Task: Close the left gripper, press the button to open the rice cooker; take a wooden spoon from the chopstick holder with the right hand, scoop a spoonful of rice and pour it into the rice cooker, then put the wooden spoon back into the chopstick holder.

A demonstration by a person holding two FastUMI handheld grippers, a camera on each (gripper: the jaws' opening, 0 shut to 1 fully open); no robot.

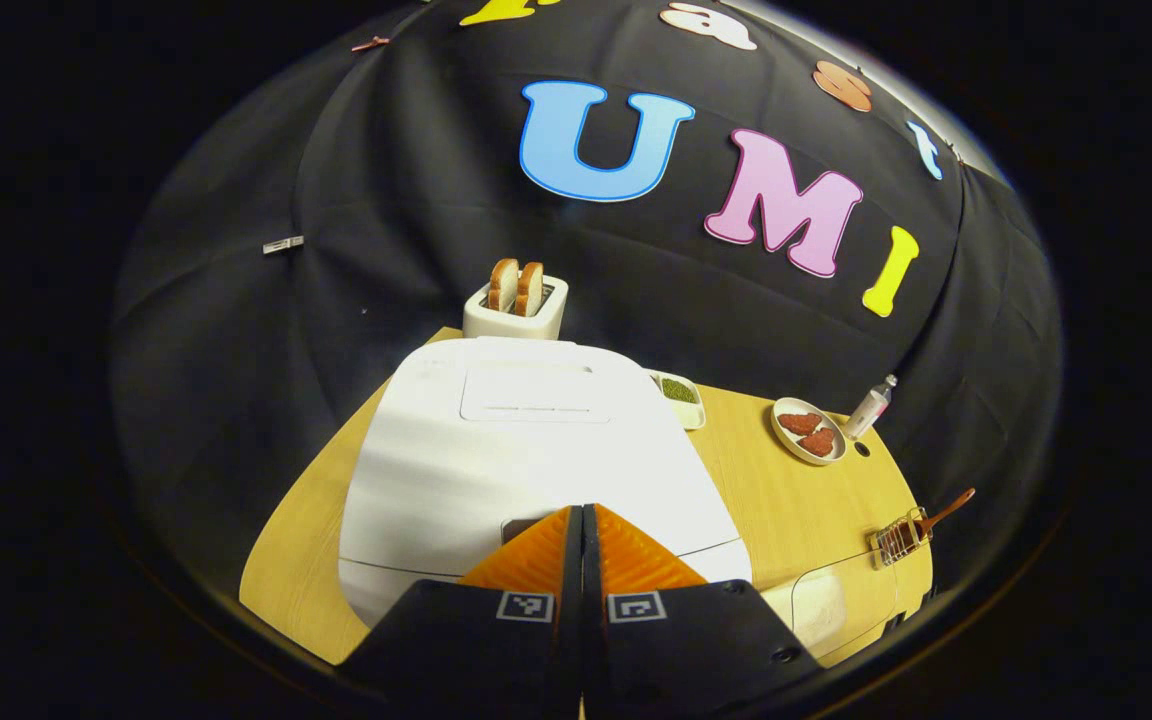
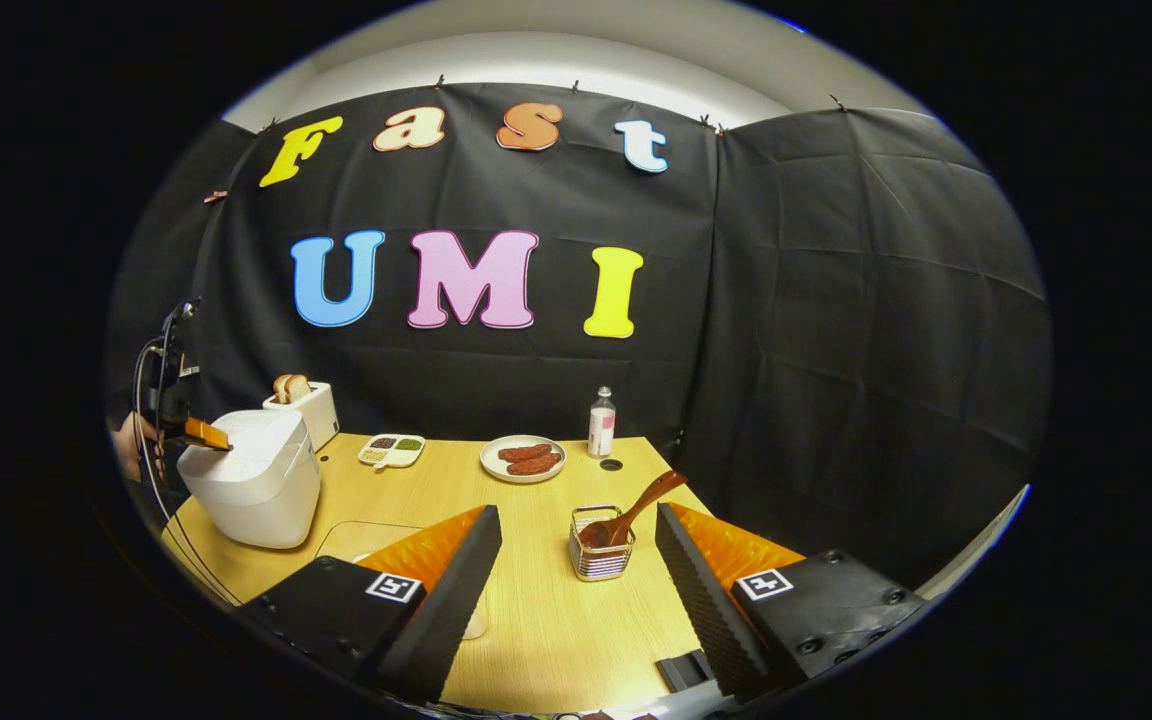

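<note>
In the left gripper view, left tongs (image 1: 582, 520) closed, tips over the near front edge of the rice cooker (image 1: 526, 450), lid down. In the right gripper view, right tongs (image 2: 576, 530) open, empty; wooden spoon (image 2: 636, 512) in chopstick holder (image 2: 600, 548) between them, handle leaning up-right; bare desk (image 2: 546, 620) nearer.

White, smooth-lidded plastic rice cooker (image 1: 536, 450), centre of the left gripper view. White toaster (image 1: 516, 310) above it holds 2 golden-brown bread slices (image 1: 517, 287). Pale yellow wood-grain table (image 2: 546, 590), lower centre of the right gripper view. Silver wire chopstick holder (image 2: 600, 548) contains a reddish-brown wooden spoon (image 2: 636, 512). White round plate (image 2: 523, 459) carries 2 dark red patties (image 2: 529, 459). White divided dish (image 2: 391, 450) has green and dark fillings.
</note>
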